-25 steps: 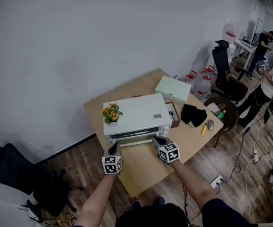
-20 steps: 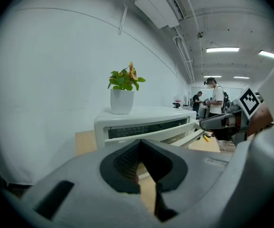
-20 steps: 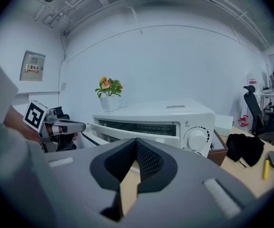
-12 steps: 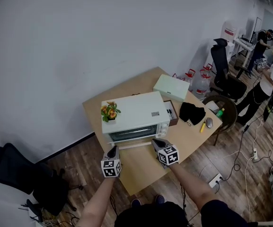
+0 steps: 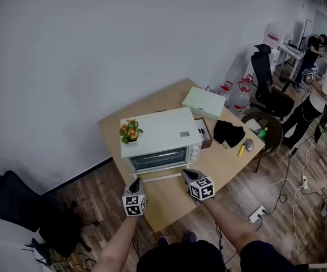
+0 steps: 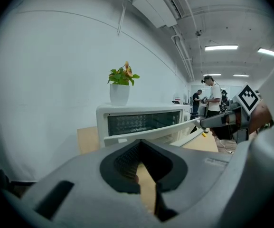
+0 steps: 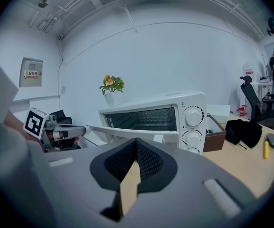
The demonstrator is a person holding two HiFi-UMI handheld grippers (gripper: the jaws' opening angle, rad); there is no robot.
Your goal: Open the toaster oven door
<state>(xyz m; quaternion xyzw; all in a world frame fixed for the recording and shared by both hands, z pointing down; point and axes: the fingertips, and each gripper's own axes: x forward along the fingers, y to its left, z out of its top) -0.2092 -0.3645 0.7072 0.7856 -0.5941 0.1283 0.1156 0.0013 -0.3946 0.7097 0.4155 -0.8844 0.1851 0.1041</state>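
A white toaster oven (image 5: 160,137) stands on the wooden table (image 5: 169,200). Its door (image 5: 162,175) hangs open, tipped forward and down from the front. In the left gripper view the oven (image 6: 141,120) faces me with the door (image 6: 151,131) slanting out below the glowing cavity. My left gripper (image 5: 134,181) hovers just in front of the door's left end. My right gripper (image 5: 187,173) is near the door's right end. Both are shut and hold nothing; neither touches the door. The left gripper (image 6: 144,172) and right gripper (image 7: 134,170) point at the oven.
A potted plant (image 5: 130,132) sits on the oven's top left. Right of the oven lie a brown box (image 5: 204,134), a pale green case (image 5: 205,102), a black cloth (image 5: 229,134), a yellow marker (image 5: 241,149) and a mouse (image 5: 249,144). A black chair (image 5: 16,200) stands left; people (image 5: 322,89) stand far right.
The oven door has swung further down and out. Both grippers have drawn back a little from the oven front toward me.
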